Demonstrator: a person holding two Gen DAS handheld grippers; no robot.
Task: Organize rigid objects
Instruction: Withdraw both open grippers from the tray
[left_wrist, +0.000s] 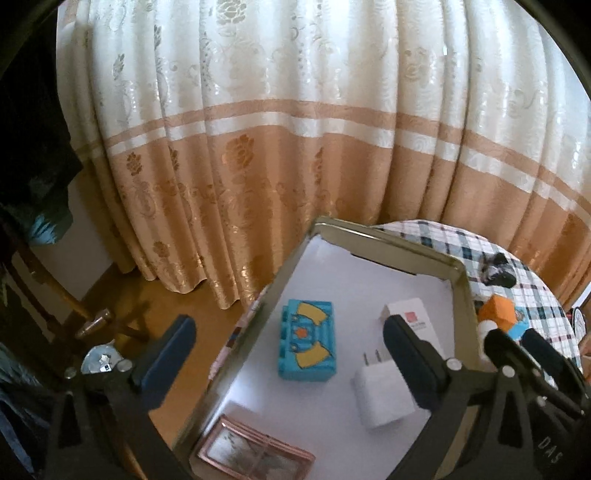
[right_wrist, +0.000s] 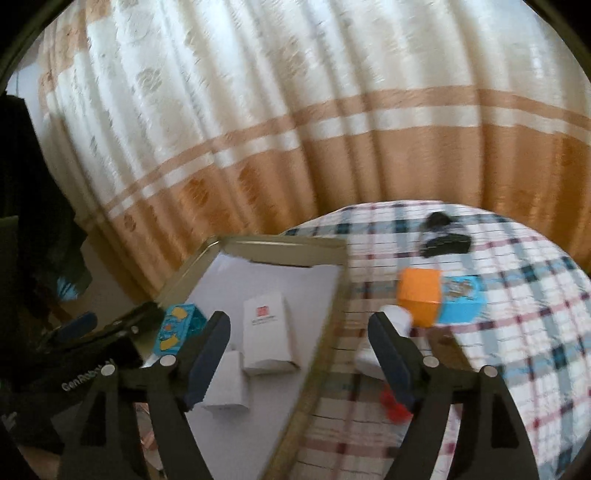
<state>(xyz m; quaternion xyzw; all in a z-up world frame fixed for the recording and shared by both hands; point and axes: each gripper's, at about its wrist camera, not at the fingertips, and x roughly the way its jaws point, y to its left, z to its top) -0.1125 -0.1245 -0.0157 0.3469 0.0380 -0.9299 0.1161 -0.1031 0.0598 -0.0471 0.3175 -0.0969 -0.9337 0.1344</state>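
Curtain (left_wrist: 258, 147) hanging behind checked tablecloth (right_wrist: 517, 332) | tray (left_wrist: 466, 284) holding blue box (left_wrist: 307, 339), charger (left_wrist: 384, 395) (prongs showing) | left gripper (left_wrist: 288, 354) spreading wide, empty | right gripper (right_wrist: 299, 354) gaping, empty

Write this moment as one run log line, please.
left gripper open, empty | right gripper open, empty | tray: blue box, charger, white box

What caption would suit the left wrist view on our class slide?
Open left hand-held gripper above a tray holding a blue box, white charger and white carton.
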